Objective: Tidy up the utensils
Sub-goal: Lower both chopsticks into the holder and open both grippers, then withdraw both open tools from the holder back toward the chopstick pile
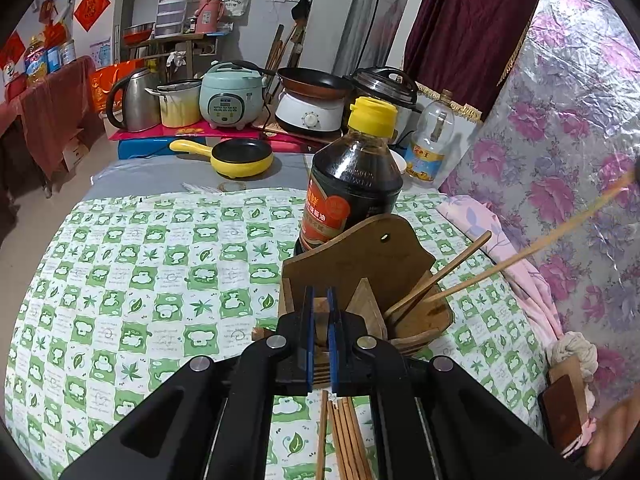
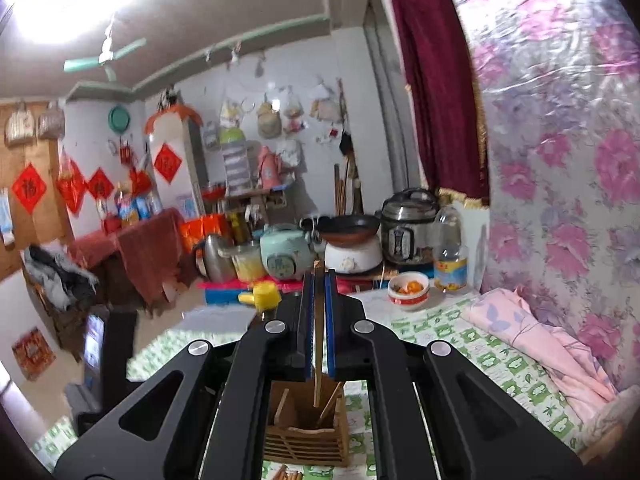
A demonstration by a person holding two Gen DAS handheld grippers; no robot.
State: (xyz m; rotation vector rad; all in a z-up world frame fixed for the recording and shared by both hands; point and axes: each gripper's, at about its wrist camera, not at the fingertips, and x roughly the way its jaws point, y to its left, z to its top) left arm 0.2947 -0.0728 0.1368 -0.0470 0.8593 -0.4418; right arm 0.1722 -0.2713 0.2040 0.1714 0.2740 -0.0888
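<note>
Partway through, I'd say. Nearest the left camera, a bundle of loose chopsticks (image 1: 344,436) is lying on the green checked cloth (image 1: 132,280), not yet sorted. Just past them, the left gripper (image 1: 321,320) has its jaws clenched on the front wall of the wooden holder (image 1: 360,276), steadying it. 1 chopstick (image 1: 440,276) already sits inside. Above, the right gripper (image 2: 319,320) pinches another stick (image 2: 318,360), its tip hanging over the holder's opening.

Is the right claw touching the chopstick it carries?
Touching. In the right wrist view, the right claw is shut on the chopstick, which runs between its blue pads and hangs over the wooden holder.
</note>
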